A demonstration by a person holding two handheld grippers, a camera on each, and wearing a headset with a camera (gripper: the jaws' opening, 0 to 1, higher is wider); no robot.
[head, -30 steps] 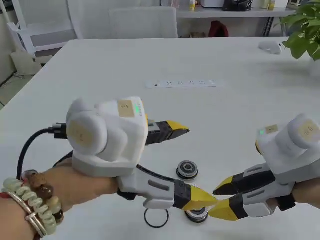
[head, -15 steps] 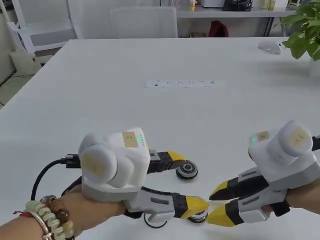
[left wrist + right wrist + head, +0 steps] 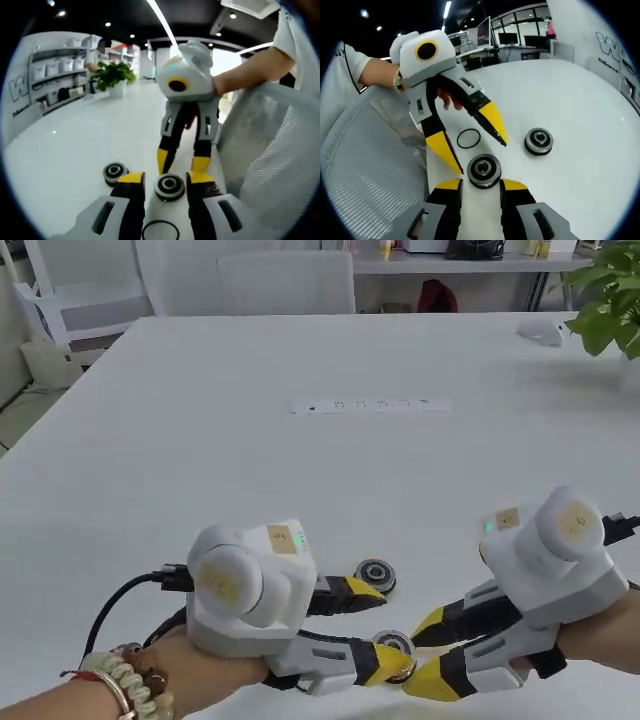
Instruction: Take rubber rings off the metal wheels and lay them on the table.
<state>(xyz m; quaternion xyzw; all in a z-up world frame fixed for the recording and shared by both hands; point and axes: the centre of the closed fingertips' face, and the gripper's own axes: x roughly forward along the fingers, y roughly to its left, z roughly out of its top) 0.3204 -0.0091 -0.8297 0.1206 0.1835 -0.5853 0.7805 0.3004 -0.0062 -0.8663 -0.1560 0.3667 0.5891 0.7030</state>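
Squarely between the spread tips of the released left claw (image 3: 165, 179), and just ahead of the equally released right claw (image 3: 481, 184) facing it, one wheel (image 3: 483, 170) sits on the desk (image 3: 300, 470), a loose ring (image 3: 468, 138) lying nearby.

Table (image 3: 250, 440): white, smooth, faint sheen. Near wheel (image 3: 483, 170): bright polished metal hub inside a matt black rubber band. Far wheel (image 3: 538, 140), at 2 o'clock of it: alike. Loose ring (image 3: 468, 138), at 11 o'clock: thin matt black rubber. Left gripper (image 3: 480, 156) and right gripper (image 3: 481, 183): smooth white plastic shells, yellow-and-black plastic jaws.
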